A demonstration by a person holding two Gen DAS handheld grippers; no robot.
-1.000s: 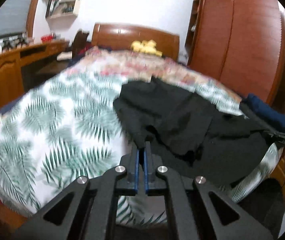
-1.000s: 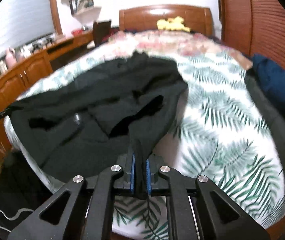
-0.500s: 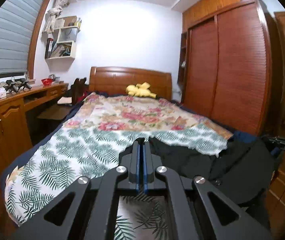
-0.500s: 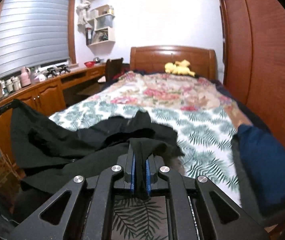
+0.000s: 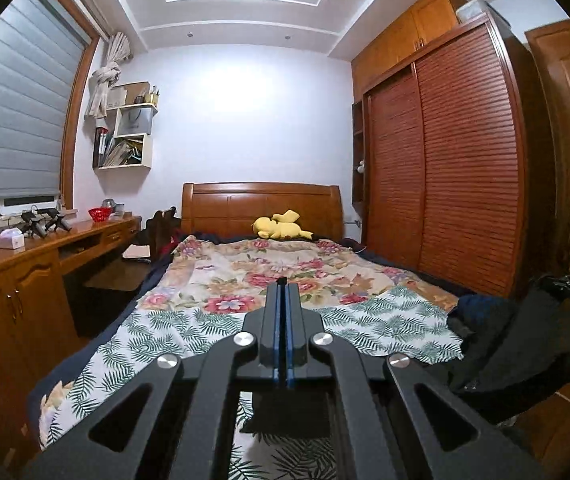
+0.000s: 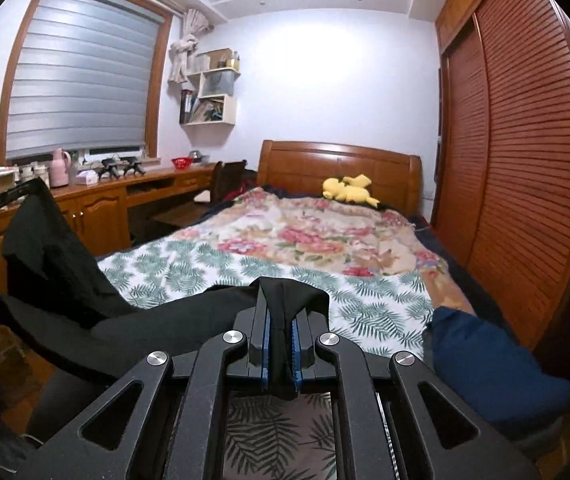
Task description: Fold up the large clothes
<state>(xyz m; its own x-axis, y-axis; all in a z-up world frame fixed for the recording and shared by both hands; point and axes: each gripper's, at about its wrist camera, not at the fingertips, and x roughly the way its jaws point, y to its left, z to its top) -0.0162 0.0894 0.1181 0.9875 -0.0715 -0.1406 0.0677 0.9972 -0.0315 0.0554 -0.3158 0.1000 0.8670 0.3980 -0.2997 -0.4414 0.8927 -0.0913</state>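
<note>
Black garment (image 6: 173, 328), fern-print sheet (image 6: 365, 304), floral quilt (image 6: 317, 232), yellow plush (image 6: 347, 190)

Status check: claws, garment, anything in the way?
Right claw shut on black garment. Left claw shut on its other end, seen from the right wrist. Garment held up at the foot of the bed. Blue clothing beside it.

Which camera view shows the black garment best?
The right wrist view: the black fabric garment stretches from the right claw, pinching a fold, to the left claw. The left wrist view shows only a bunched edge.

light: ceiling glare | focus: sharp | edges: fisheye-bent, dark
</note>
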